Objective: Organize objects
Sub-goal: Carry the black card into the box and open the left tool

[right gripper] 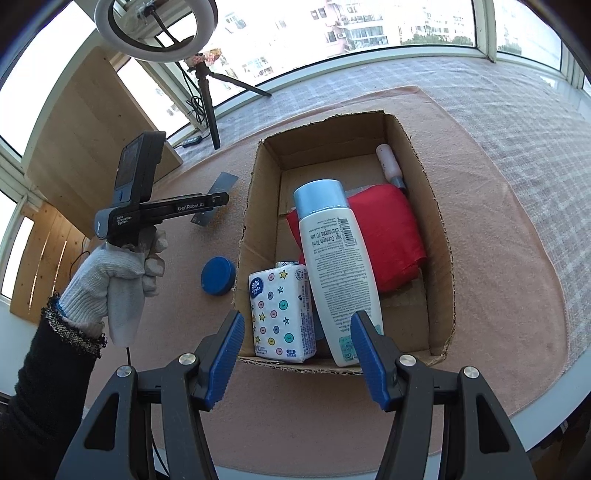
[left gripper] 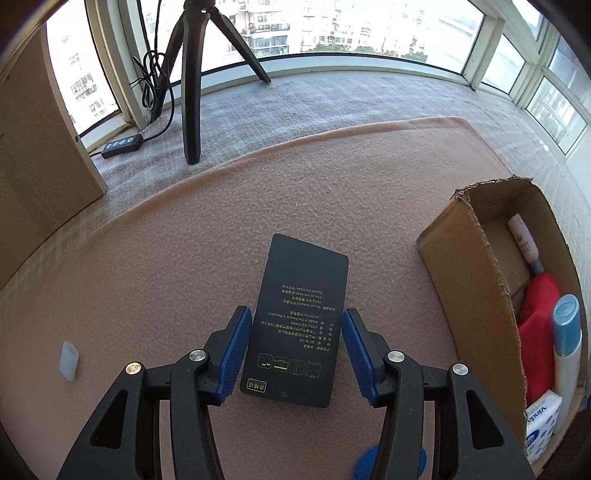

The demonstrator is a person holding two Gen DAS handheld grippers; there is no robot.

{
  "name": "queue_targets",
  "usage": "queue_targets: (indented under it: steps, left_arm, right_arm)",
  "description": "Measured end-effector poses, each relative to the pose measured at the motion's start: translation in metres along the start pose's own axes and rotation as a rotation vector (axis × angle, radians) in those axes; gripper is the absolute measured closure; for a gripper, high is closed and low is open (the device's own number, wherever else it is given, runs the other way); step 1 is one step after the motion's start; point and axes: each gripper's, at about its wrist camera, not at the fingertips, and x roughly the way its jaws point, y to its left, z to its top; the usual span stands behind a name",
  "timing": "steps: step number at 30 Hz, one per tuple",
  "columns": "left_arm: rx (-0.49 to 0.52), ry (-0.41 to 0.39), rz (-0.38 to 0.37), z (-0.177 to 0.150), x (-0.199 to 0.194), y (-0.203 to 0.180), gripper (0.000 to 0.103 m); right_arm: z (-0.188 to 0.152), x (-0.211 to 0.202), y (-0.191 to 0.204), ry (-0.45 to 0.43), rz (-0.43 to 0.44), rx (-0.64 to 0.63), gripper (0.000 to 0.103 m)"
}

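Observation:
A flat black card (left gripper: 299,321) with yellow print lies on the pink mat, between the fingers of my open left gripper (left gripper: 295,354), which straddles its near half without visibly pressing it. The card (right gripper: 221,184) also shows in the right wrist view beyond the left gripper tool (right gripper: 162,210), held by a gloved hand (right gripper: 118,273). My right gripper (right gripper: 295,354) is open and holds nothing, just in front of the cardboard box (right gripper: 258,177). Inside the box lie a white bottle with a blue cap (right gripper: 332,258), a tissue pack (right gripper: 280,310), a red cloth (right gripper: 391,236) and a pink tube (right gripper: 388,158).
A blue round lid (right gripper: 218,275) lies on the mat left of the box. A small white cap (left gripper: 69,360) rests at the mat's left. A tripod (left gripper: 192,74) with a ring light (right gripper: 155,29), a power strip (left gripper: 122,146) and a wooden board (left gripper: 37,155) stand near the windows.

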Motion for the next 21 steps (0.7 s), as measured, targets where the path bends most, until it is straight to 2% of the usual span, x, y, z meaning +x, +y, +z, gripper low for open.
queue_targets:
  steps: [5,10,21]
  left_arm:
    - [0.001,-0.078,-0.043,0.005,-0.043,-0.018,0.048]
    - [0.048,-0.129,-0.11,0.016,-0.074,-0.056,0.048]
    - [0.082,-0.122,-0.204,0.027,-0.068,-0.132,0.048]
  right_arm:
    - [-0.001,-0.004,0.001,-0.031,-0.066,-0.031,0.047]
    - [-0.003,-0.009,-0.001,-0.065,-0.138,-0.049,0.047]
    - [-0.014,-0.019,-0.024,-0.087,-0.204,-0.016,0.047]
